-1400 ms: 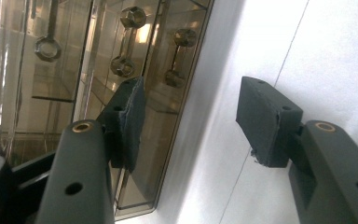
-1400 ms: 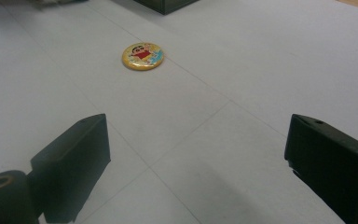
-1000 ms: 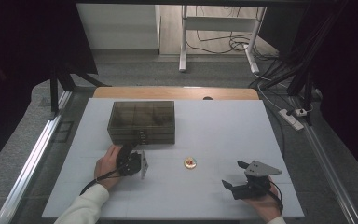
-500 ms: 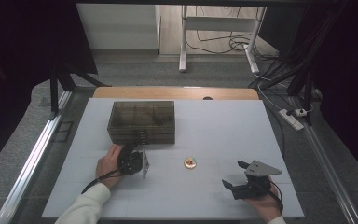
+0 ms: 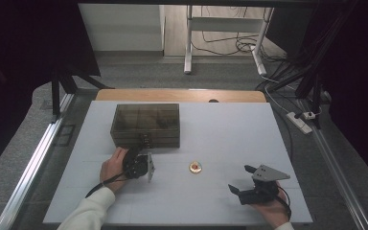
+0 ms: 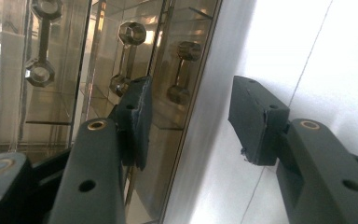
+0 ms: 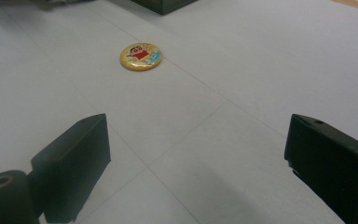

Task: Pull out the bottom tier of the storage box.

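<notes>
Jaws: left gripper [image 5: 143,165] closing a bit, nothing pinched, at brown box [image 5: 146,124] front | right gripper [image 5: 249,184] wide open | badge [image 5: 195,166] on desk [image 5: 220,129], 10 o'clock from right gripper

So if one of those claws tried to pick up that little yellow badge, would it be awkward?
Probably. The yellow badge lies flat on the smooth white table, so blunt pads may struggle to get under it. It looks stiff and light, likelier to slide than roll.

black tongs [image 5: 146,154], white sleeve [image 5: 87,214], grey plate [image 5: 268,172]
</notes>
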`<action>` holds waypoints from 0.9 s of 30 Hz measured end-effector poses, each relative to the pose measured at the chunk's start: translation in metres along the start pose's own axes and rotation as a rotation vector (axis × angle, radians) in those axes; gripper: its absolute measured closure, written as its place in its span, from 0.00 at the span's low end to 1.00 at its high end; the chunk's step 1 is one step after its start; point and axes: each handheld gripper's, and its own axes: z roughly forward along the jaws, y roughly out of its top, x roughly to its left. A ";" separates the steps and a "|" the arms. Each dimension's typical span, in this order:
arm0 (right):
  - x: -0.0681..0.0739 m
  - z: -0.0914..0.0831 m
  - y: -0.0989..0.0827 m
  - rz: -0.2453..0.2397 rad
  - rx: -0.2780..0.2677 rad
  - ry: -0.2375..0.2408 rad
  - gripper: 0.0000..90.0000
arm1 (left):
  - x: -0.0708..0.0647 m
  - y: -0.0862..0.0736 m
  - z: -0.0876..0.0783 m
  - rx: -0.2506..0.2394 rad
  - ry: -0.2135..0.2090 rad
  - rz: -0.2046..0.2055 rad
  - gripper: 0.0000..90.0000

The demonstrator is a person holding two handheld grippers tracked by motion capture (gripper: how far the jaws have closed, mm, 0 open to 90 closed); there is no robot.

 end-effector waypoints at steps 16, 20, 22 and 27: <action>0.000 0.000 0.000 0.000 0.000 -0.003 0.08 | -0.001 0.002 0.004 0.007 0.014 0.015 0.59; 0.000 0.000 0.000 -0.003 0.001 0.000 0.08 | -0.001 0.002 0.005 0.016 0.019 0.021 0.61; 0.000 0.000 0.000 -0.001 0.002 0.000 0.08 | -0.001 0.002 0.006 0.016 0.020 0.020 0.62; 0.000 0.000 0.000 -0.001 0.002 -0.003 0.08 | -0.001 0.002 0.008 0.021 0.026 0.021 0.62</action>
